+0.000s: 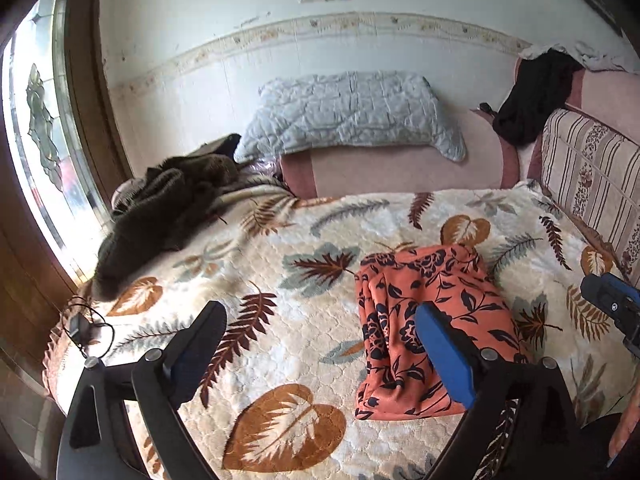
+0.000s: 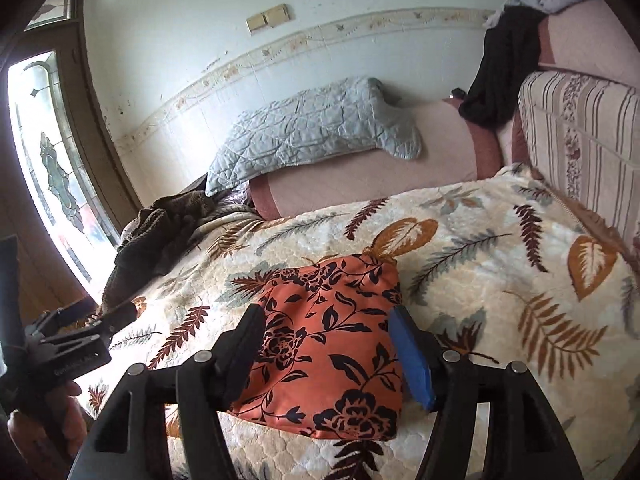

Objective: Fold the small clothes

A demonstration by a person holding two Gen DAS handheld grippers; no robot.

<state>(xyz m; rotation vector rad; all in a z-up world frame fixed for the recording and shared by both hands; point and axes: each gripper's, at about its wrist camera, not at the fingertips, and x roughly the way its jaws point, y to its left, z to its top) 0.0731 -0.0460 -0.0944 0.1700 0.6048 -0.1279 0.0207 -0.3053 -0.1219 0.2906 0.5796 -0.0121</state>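
Your right gripper (image 2: 328, 344) hangs wide open over the folded orange floral garment (image 2: 332, 344) on the leaf-print blanket (image 2: 500, 280) — gripping nothing. Your left gripper (image 1: 320, 344), spread wide and empty too, sits just left of it — garment (image 1: 424, 328) beside its blue finger.

A cream leaf-patterned fleece blanket (image 1: 280, 240) covers the bed, with a grey quilted pillow (image 1: 348, 114), a dark brown knitted heap (image 1: 160, 208) and a striped cushion (image 1: 592, 168) around it.
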